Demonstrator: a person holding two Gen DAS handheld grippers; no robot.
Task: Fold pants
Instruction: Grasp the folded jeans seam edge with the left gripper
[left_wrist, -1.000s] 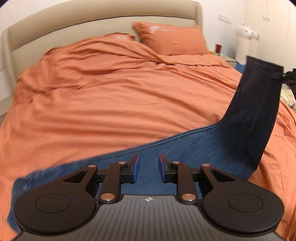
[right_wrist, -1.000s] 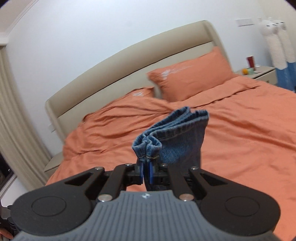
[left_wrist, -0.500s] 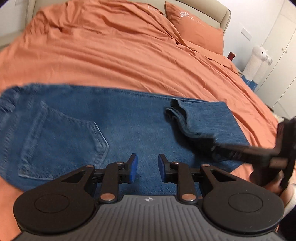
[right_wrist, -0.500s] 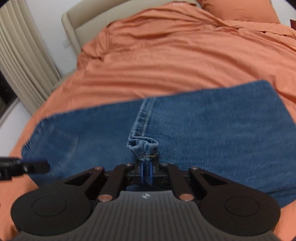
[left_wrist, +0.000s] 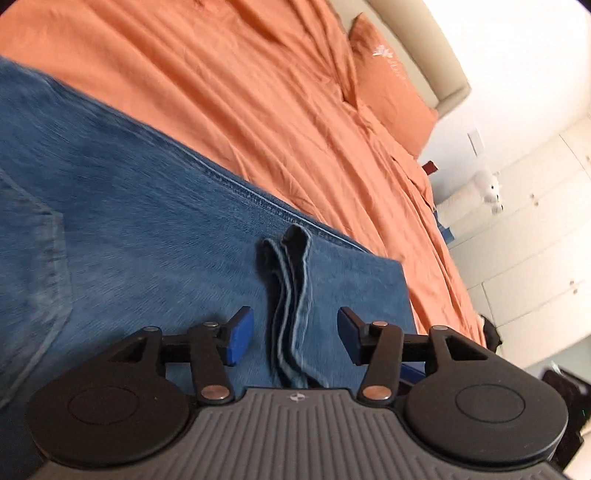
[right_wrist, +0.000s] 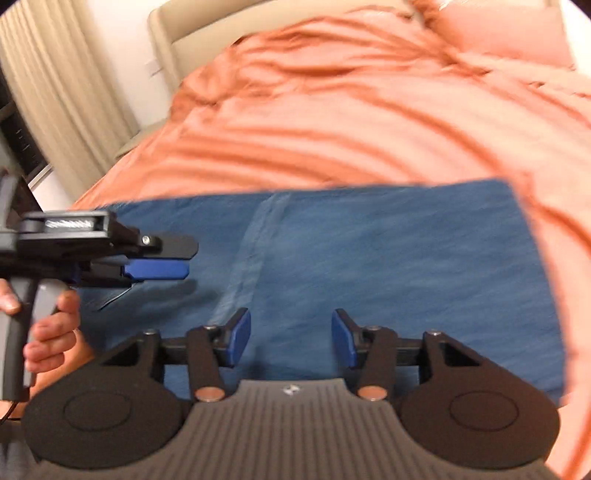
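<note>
Orange bed (left_wrist: 258, 92), folded jeans (left_wrist: 147, 240), both jaws apart, curtain (right_wrist: 62, 85) only in right view

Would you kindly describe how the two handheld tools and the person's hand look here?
Both the left tool and the right tool have black linkage arms, copper-coloured rivets, blue finger pads and a ribbed grey body with a small white emblem. The bare left hand grips a grey handle.
</note>
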